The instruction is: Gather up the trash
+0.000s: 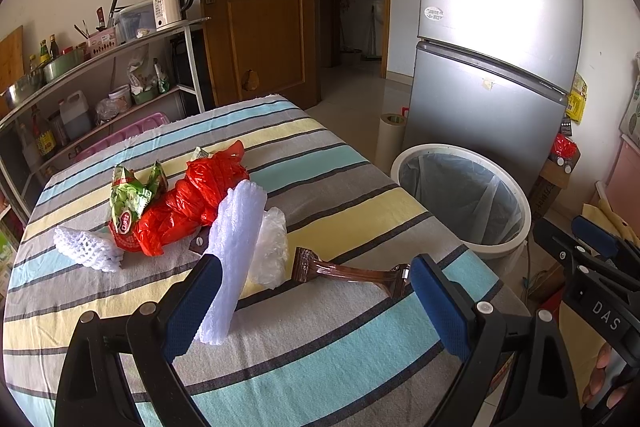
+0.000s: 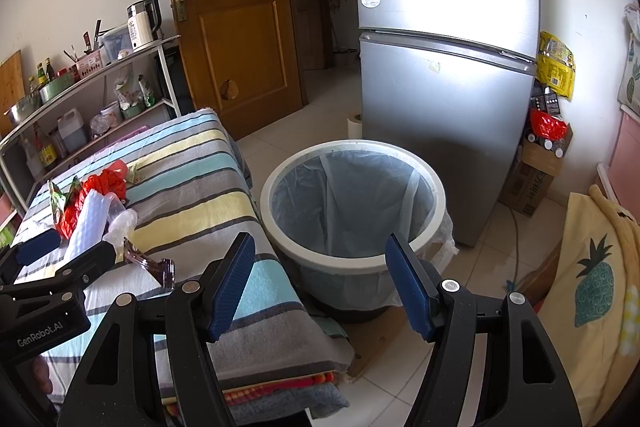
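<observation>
Trash lies on the striped table (image 1: 320,347): a red plastic bag (image 1: 192,199), a green snack wrapper (image 1: 128,199), a white foam net (image 1: 86,247), a white foam sleeve (image 1: 234,255), a clear plastic bag (image 1: 272,247) and a brown wrapper (image 1: 348,271). My left gripper (image 1: 316,303) is open over the table's near part, its left pad beside the foam sleeve. A white bin (image 2: 352,203) with a clear liner stands on the floor right of the table. My right gripper (image 2: 320,283) is open and empty, in front of the bin.
A silver fridge (image 2: 448,67) stands behind the bin. A shelf rack (image 1: 100,75) with bottles, pots and a kettle (image 1: 172,3) stands at the left wall. A wooden door (image 1: 256,7) is behind the table. A yellow pineapple cloth (image 2: 592,287) is at the right.
</observation>
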The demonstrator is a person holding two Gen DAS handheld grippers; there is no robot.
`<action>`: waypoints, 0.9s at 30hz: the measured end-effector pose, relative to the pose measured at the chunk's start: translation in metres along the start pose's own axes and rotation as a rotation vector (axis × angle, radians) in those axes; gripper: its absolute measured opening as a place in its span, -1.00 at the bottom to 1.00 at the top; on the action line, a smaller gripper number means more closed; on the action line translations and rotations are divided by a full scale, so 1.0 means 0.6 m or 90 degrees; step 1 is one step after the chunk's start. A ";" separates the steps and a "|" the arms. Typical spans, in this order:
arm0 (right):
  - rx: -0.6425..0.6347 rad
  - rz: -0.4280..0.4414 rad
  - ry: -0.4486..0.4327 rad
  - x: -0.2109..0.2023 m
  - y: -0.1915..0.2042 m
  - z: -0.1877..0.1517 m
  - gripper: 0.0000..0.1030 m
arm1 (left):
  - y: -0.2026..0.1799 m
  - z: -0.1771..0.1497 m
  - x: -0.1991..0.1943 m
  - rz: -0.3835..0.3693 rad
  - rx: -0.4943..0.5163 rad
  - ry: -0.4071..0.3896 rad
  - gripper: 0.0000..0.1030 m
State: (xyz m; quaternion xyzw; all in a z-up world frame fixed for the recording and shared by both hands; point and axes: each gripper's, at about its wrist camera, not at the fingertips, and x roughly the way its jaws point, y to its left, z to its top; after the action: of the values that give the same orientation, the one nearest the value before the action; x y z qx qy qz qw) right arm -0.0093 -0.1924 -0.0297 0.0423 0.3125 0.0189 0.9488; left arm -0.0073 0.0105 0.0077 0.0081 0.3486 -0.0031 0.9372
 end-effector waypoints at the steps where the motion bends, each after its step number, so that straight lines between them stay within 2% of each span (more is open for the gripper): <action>1: 0.000 -0.001 0.001 0.000 0.000 0.000 0.32 | 0.000 0.000 -0.001 0.001 0.000 0.000 0.87; 19: 0.000 0.000 -0.002 0.000 0.000 0.002 0.32 | 0.002 0.004 -0.001 -0.001 -0.002 0.001 0.87; 23: -0.007 0.019 -0.005 0.001 0.007 0.003 0.32 | 0.011 0.003 -0.006 -0.017 -0.006 -0.001 0.87; 27: -0.038 0.064 -0.001 0.010 0.025 0.005 0.32 | 0.047 -0.002 -0.016 -0.043 -0.013 -0.002 0.87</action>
State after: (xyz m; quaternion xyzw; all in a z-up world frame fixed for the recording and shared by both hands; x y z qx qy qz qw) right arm -0.0032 -0.1775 -0.0295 0.0293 0.3082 0.0760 0.9478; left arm -0.0150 0.0386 0.0133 -0.0130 0.3472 -0.0315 0.9372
